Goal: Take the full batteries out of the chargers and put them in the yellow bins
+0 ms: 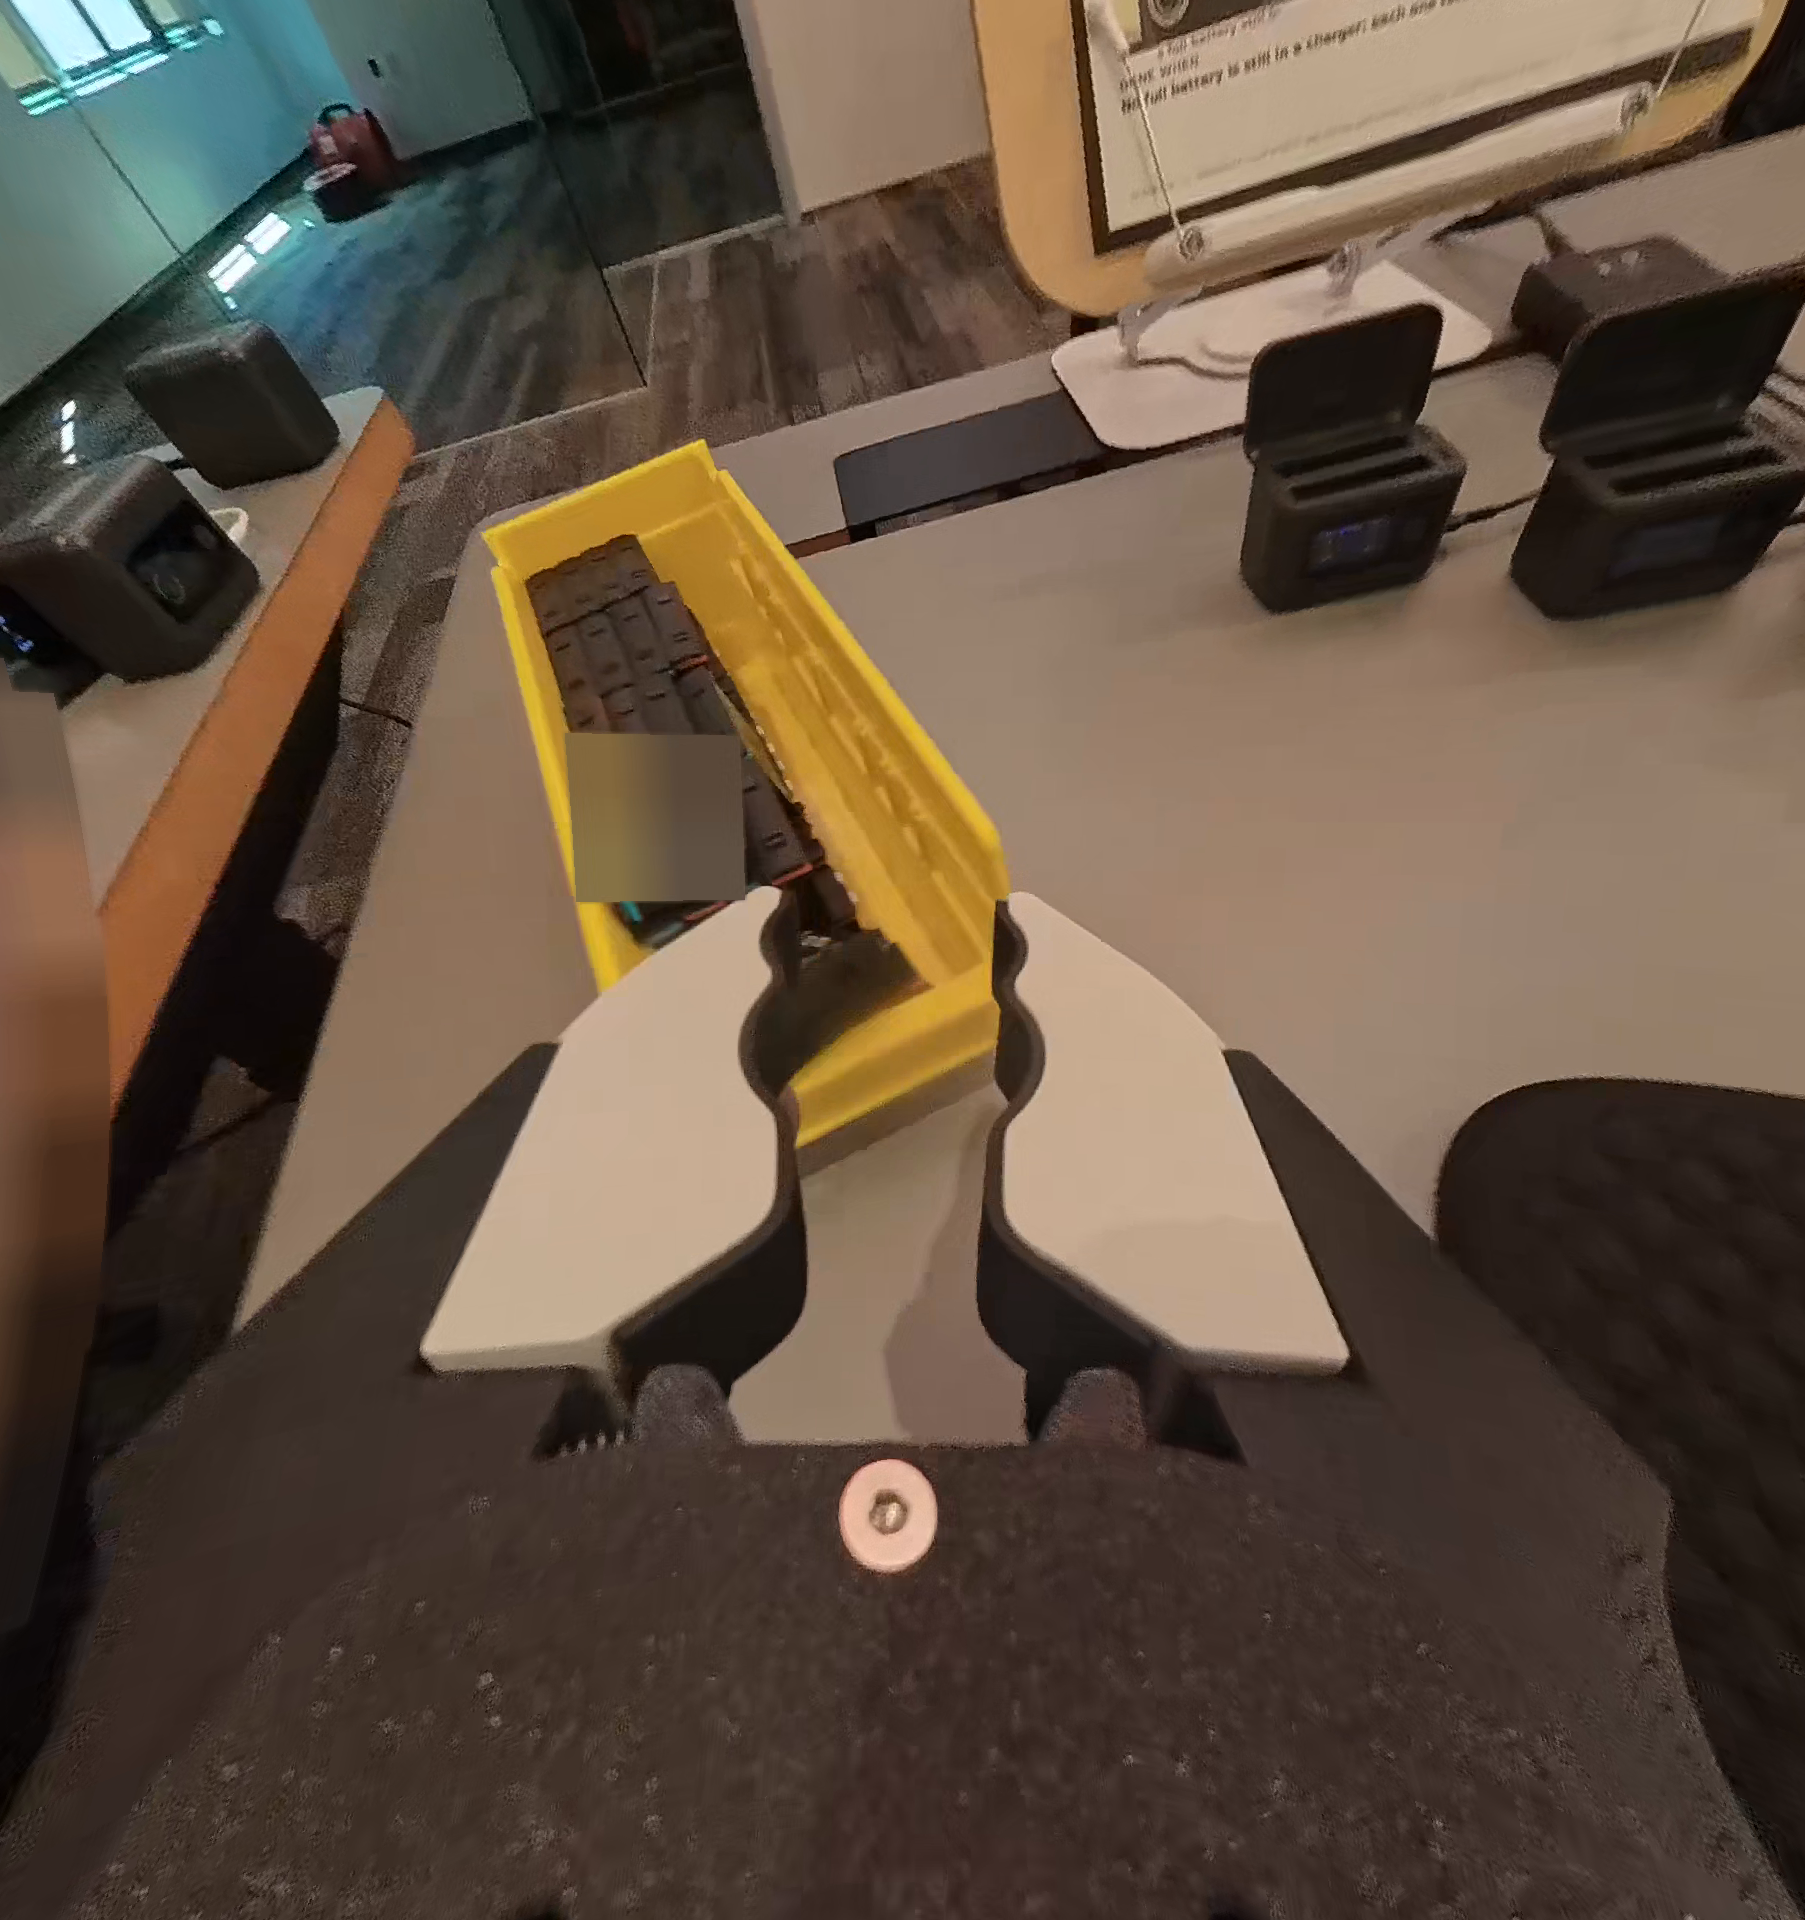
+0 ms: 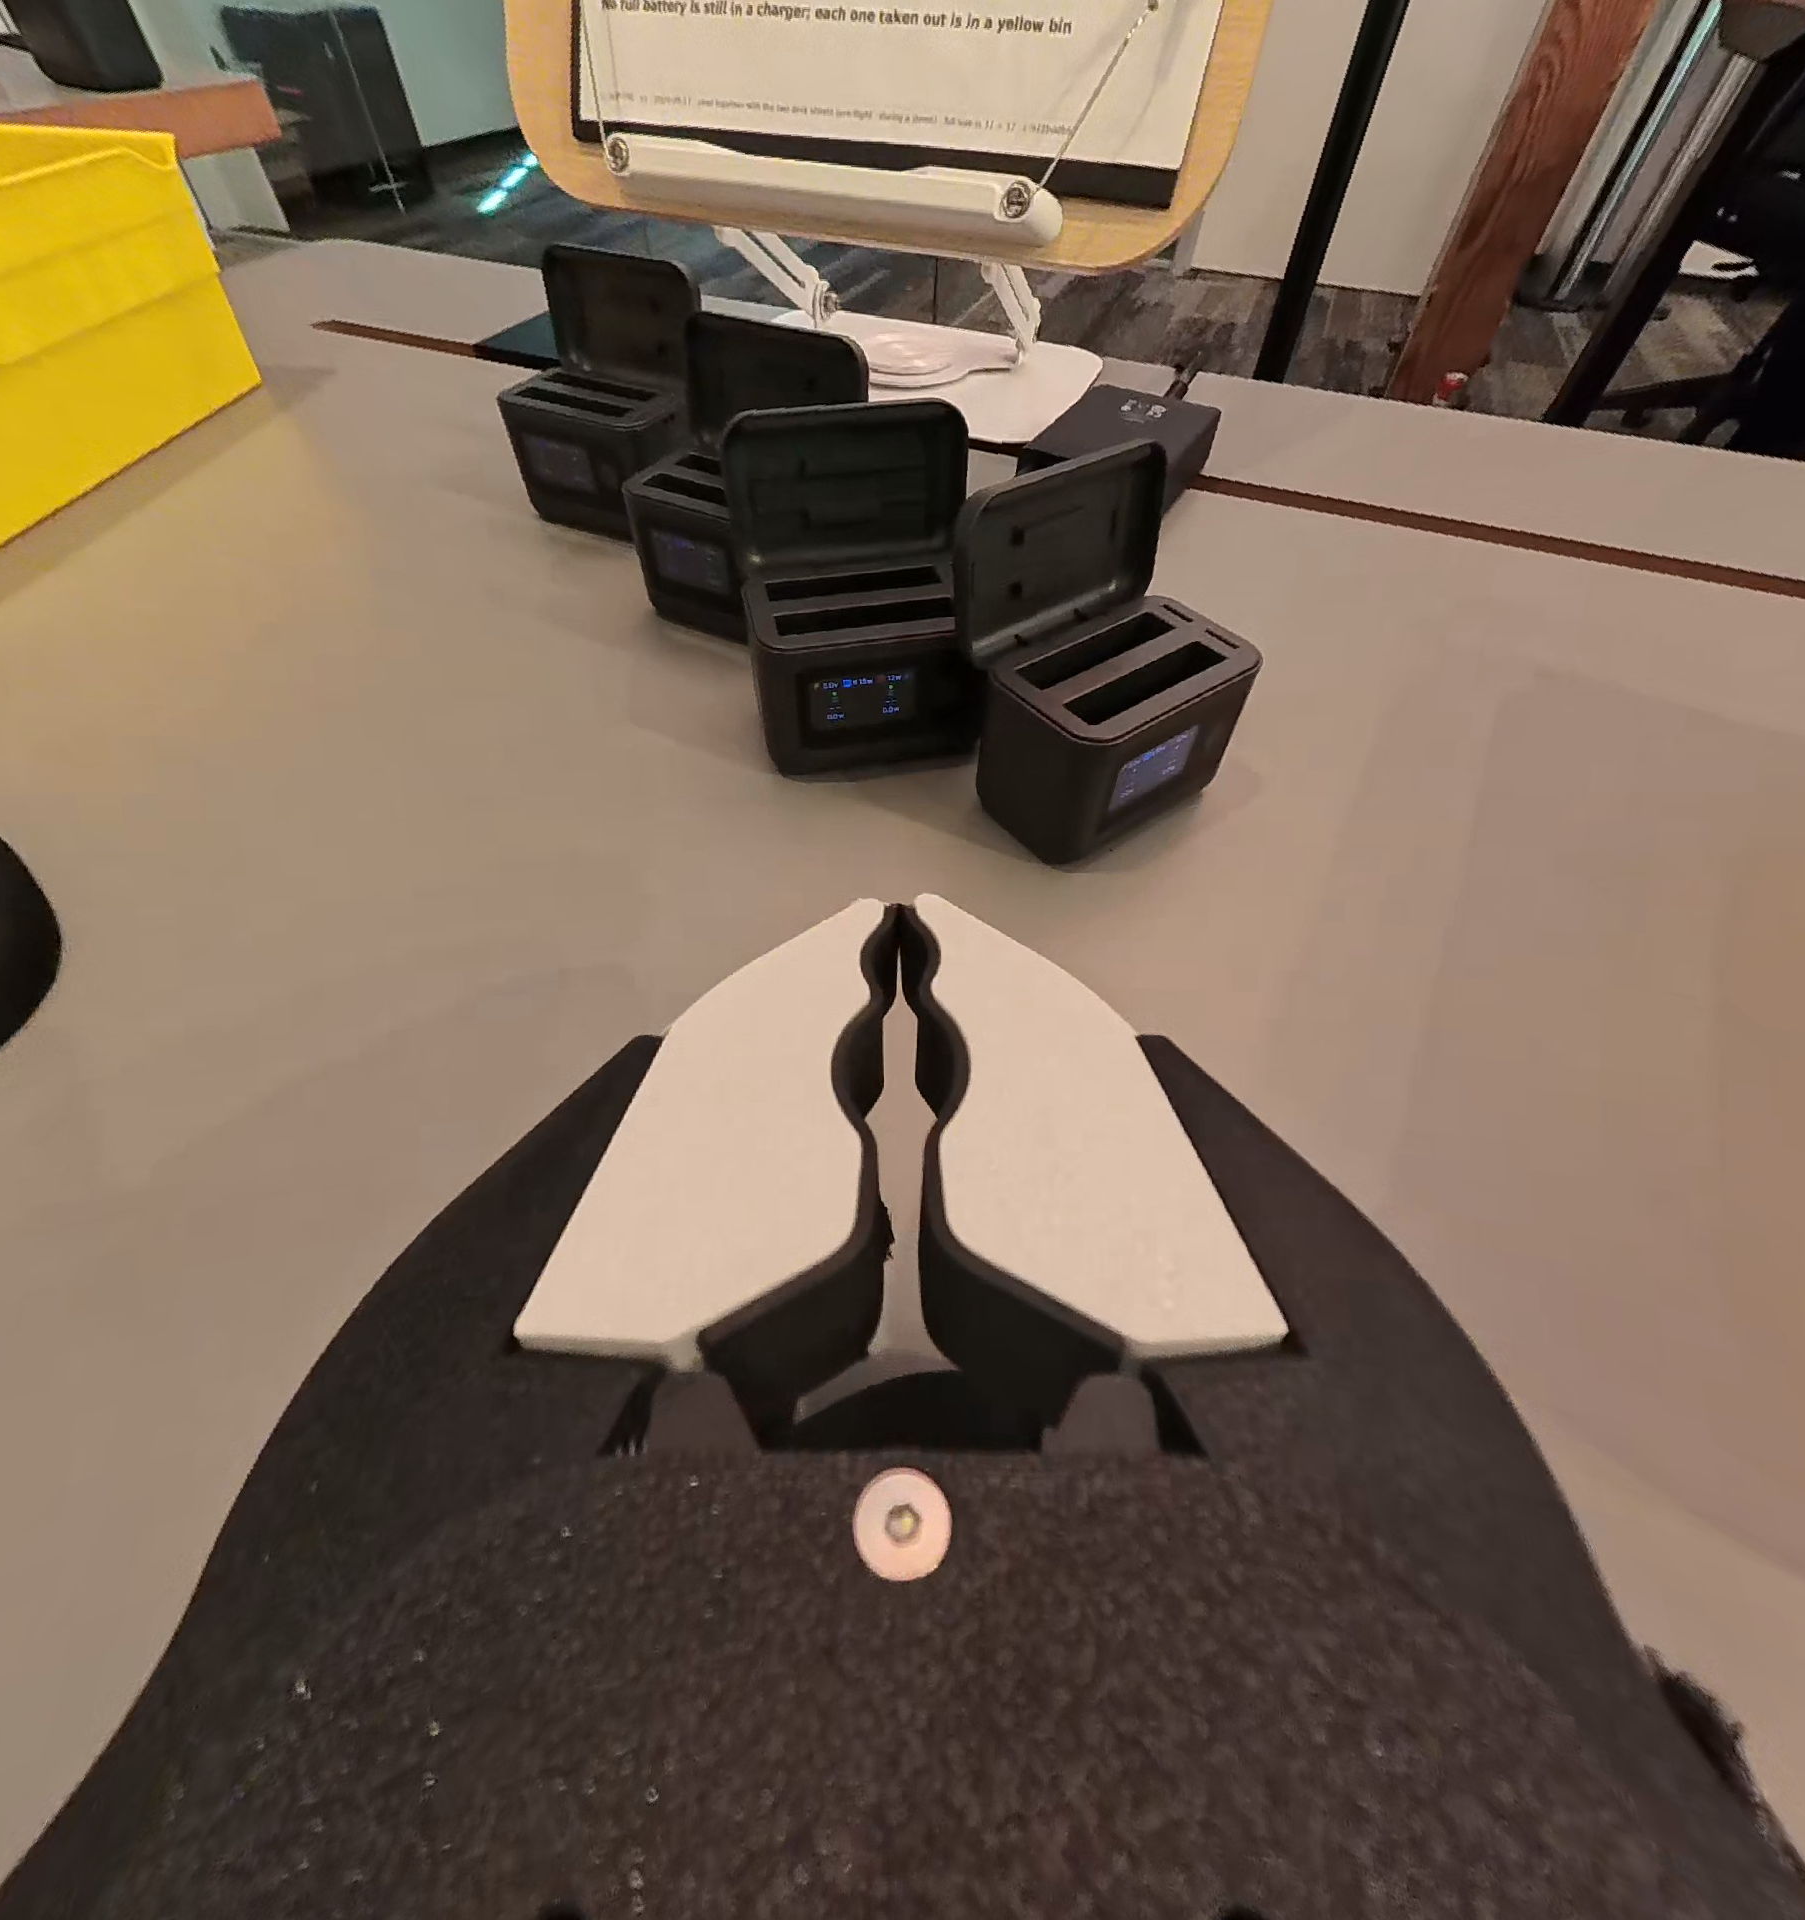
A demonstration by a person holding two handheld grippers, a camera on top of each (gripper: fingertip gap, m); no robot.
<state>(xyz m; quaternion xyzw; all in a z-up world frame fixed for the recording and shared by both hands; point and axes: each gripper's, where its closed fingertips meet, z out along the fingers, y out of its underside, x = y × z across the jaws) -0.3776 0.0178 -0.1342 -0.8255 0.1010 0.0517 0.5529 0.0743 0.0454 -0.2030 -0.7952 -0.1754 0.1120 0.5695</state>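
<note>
A long yellow bin [image 1: 908, 800] lies on the grey table and holds several black batteries [image 1: 617, 655]. My left gripper [image 1: 893, 920] is open and empty, its tips over the bin's near end. My right gripper [image 2: 903, 909] is shut and empty, low over the table in front of several black chargers [image 2: 856, 686]. The chargers stand in a row with lids up, and their slots look empty. Two chargers [image 1: 1350, 520] also show at the right in the left wrist view. The yellow bin [image 2: 77, 343] shows at the far left in the right wrist view.
A sign board on a white stand [image 2: 877, 156] stands behind the chargers, with a black power brick [image 2: 1121, 426] beside it. A dark mesh chair back [image 1: 1656, 1299] sits at the table's near right. A second desk with dark boxes [image 1: 129, 582] lies to the left across a gap. About 45 cm separates my left fingertips from my right. The black power brick [image 2: 1121, 426] lies some 35 cm from my right tips, 55 cm from my left tips.
</note>
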